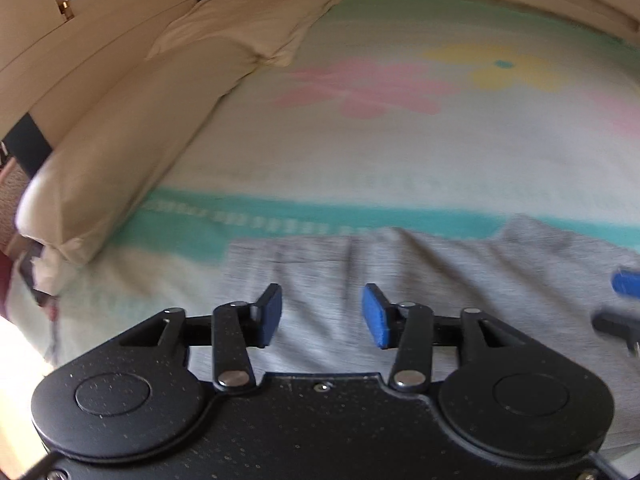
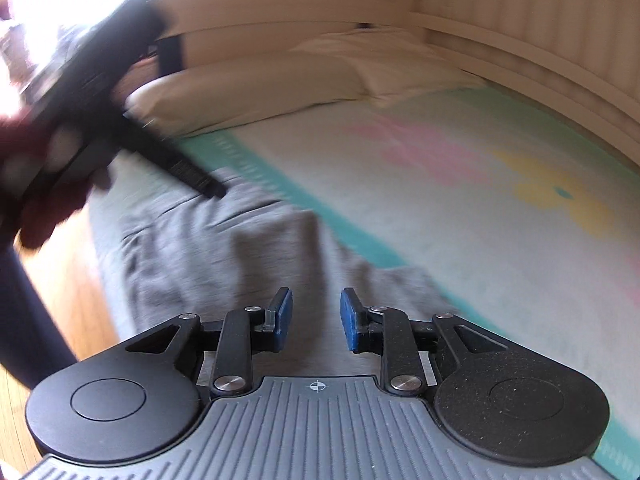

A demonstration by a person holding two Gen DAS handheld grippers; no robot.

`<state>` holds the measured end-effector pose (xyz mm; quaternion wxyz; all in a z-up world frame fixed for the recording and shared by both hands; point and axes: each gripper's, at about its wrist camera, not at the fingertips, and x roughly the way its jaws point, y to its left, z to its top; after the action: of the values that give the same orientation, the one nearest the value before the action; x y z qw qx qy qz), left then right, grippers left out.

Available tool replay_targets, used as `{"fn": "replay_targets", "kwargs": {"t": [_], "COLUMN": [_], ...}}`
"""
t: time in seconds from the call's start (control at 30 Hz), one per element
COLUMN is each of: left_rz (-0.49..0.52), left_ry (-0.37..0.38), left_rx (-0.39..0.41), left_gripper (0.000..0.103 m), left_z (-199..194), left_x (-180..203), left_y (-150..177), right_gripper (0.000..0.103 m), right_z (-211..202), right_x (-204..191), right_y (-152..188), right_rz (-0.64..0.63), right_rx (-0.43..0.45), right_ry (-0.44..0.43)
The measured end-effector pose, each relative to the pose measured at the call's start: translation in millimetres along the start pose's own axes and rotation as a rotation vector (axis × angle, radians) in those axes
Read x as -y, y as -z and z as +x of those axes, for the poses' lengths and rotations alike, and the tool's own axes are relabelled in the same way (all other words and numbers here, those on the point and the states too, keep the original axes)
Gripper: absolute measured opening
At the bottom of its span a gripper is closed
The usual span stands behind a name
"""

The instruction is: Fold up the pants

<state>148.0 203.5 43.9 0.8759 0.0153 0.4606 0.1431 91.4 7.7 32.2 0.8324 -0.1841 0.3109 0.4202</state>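
- Pants [image 1: 400, 276], grey, lie rumpled on the bed [image 1: 400, 152] near its edge.
- My left gripper [image 1: 322, 314] has its fingers spread above the cloth, pinching nothing.
- My right gripper [image 2: 316, 318] likewise: fingers apart, empty.
- Risk, I judge: closing on a single wrinkle would drag the cloth and skew the fold.

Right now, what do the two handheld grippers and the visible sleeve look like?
Left gripper: speckled black body, round side discs, black linkages with silver rivets, blue pads. Right gripper: same black discs and blue pads, but a grey ribbed centre plate with a crosshair mark. The sleeve looks dark maroon, blurred.
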Motion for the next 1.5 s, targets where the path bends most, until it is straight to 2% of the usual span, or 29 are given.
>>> {"fn": "replay_targets", "kwargs": {"t": [0.07,0.13,0.17,0.27,0.43,0.57,0.63,0.7,0.73,0.8,0.87,0.93,0.97,1.03,1.1,1.17,1.33,1.5], "left_rz": [0.025,0.037,0.035,-0.013,-0.131,-0.145,-0.134,-0.125,-0.122,-0.12,-0.126,-0.146,-0.157,-0.184,-0.208,-0.21,-0.129,-0.033], "left_ry": [-0.022,-0.034,-0.039,-0.058,-0.019,-0.006,-0.011,-0.013,-0.013,-0.013,-0.021,-0.033,-0.036,-0.043,-0.05,-0.053,-0.037,0.015], "left_rx": [-0.029,-0.062,-0.077,-0.086,-0.109,-0.092,-0.081,-0.075,-0.073,-0.065,-0.053,-0.038,-0.032,-0.027,-0.035,-0.054,-0.067,-0.098], "left_gripper": [0.056,0.056,0.056,0.056,0.056,0.056,0.056,0.056,0.056,0.056,0.056,0.056,0.056,0.056,0.056,0.056,0.056,0.056], "left_z": [8.9,18.5,23.0,30.9,36.2,31.9,31.2,29.2,28.3,26.1,21.3,17.7,16.6,15.8,18.1,22.8,27.3,36.1], "left_x": [-9.7,-20.8,-26.8,-44.4,-63.0,-65.2,-62.9,-62.1,-62.0,-63.0,-66.0,-73.6,-77.8,-85.9,-91.7,-91.6,-70.1,-39.2], "left_y": [-5.5,-9.8,-12.4,-18.5,-22.8,-23.1,-23.9,-23.8,-24.7,-25.1,-25.5,-26.4,-26.6,-25.8,-24.9,-23.9,-20.0,-15.3], "right_gripper": [0.028,0.037,0.041,0.044,0.045,0.044,0.042,0.014,0.013,0.01,0.01,0.01,0.01,0.01,0.01,0.011,0.014,0.02], "right_z": [5.4,11.5,14.1,20.2,39.1,57.0,61.2,64.0,65.6,64.3,53.6,44.3,43.4,50.2,65.1,78.2,75.2,58.9], "right_x": [-15.6,-34.5,-42.3,-65.8,-102.2,-119.2,-123.4,-121.9,-115.7,-89.8,-59.8,-41.7,-38.9,-46.8,-62.1,-73.3,-84.3,-71.5], "right_y": [1.9,3.9,5.2,11.1,24.3,31.7,31.7,20.6,8.3,-19.3,-40.1,-49.3,-49.7,-44.2,-34.8,-24.4,-20.1,-23.2], "right_rz": [-0.038,-0.084,-0.111,-0.211,-0.448,-0.625,-0.674,-0.62,-0.521,-0.228,0.057,0.232,0.278,0.272,0.163,0.097,0.022,0.05], "right_rx": [0.004,0.008,0.015,0.043,0.051,0.093,0.116,0.081,0.045,0.014,0.032,0.052,0.045,0.003,-0.056,-0.106,-0.083,-0.078], "right_ry": [-0.023,-0.038,-0.036,-0.025,0.09,0.188,0.176,0.103,0.059,-0.04,-0.167,-0.3,-0.338,-0.337,-0.288,-0.282,-0.281,-0.322]}}
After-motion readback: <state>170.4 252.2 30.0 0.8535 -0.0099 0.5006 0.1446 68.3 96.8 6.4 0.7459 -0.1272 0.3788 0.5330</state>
